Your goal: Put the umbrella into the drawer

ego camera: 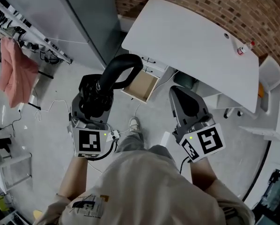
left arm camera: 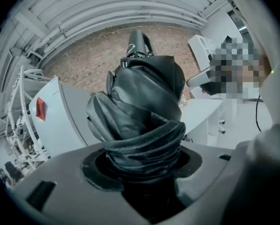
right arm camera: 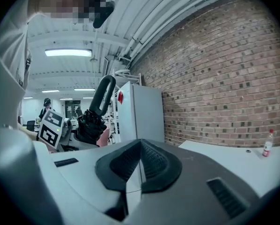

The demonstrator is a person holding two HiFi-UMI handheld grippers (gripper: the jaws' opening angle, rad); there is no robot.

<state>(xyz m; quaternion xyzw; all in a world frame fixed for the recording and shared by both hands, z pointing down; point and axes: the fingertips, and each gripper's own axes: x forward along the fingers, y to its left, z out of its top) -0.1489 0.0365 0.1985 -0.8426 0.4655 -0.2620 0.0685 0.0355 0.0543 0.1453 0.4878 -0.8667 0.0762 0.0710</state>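
A black folded umbrella (ego camera: 117, 74) with a curved handle sticks out of my left gripper (ego camera: 95, 96), which is shut on its bunched fabric. In the left gripper view the umbrella (left arm camera: 140, 107) fills the space between the jaws of the left gripper (left arm camera: 142, 161), handle pointing away. The wooden drawer (ego camera: 142, 86) stands pulled out under the white desk (ego camera: 191, 41), just beyond the handle's tip. My right gripper (ego camera: 179, 92) is shut with nothing in it, to the right of the drawer. In the right gripper view the pads of the right gripper (right arm camera: 140, 165) meet, and the umbrella (right arm camera: 95, 111) shows at left.
A small bottle (ego camera: 245, 47) stands at the desk's far right. A tall grey cabinet (ego camera: 84, 18) rises left of the desk. A pink cloth (ego camera: 16, 74) hangs at far left, with cables on the floor. The person's shoe (ego camera: 134, 123) is below the drawer. A brick wall (right arm camera: 224, 78) is behind.
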